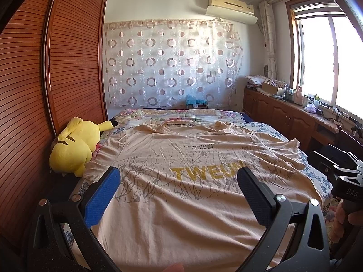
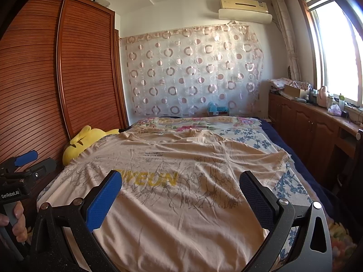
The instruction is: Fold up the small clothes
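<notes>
Left wrist view shows our left gripper [image 1: 178,181] released above the beige T-shirt [image 1: 192,158], spread flat on the bed [image 1: 317,172]. Our right gripper [image 2: 180,185] is also wide apart. At 9 o'clock lies a yellow plush toy [image 1: 72,147].
</notes>
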The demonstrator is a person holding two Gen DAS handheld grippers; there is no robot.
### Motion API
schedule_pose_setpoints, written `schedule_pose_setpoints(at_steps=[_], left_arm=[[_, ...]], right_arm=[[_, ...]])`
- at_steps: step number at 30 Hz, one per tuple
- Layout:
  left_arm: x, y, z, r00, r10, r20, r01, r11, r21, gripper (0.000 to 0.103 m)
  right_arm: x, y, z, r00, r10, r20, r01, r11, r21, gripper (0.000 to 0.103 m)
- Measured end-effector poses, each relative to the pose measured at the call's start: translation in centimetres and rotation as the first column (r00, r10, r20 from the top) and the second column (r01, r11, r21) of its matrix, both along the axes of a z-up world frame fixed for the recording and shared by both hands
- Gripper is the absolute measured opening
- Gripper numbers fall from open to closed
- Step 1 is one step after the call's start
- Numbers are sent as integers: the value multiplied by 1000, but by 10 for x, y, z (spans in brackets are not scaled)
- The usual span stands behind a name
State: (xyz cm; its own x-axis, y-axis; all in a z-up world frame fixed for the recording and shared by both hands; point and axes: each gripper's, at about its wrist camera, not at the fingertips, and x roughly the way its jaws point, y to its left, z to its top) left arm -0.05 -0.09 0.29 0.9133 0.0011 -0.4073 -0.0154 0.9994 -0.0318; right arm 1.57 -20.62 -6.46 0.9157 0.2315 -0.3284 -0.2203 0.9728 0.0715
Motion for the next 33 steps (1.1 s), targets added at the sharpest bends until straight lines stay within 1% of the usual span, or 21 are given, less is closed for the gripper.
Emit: schedule_pose_setpoints(at_steps=[33], left_arm=[[-3, -3, 2, 1000, 0, 9, 0, 1000, 6, 103]], right_arm=[[0, -3, 2, 1000, -4, 3, 4, 1000, 2, 103]])
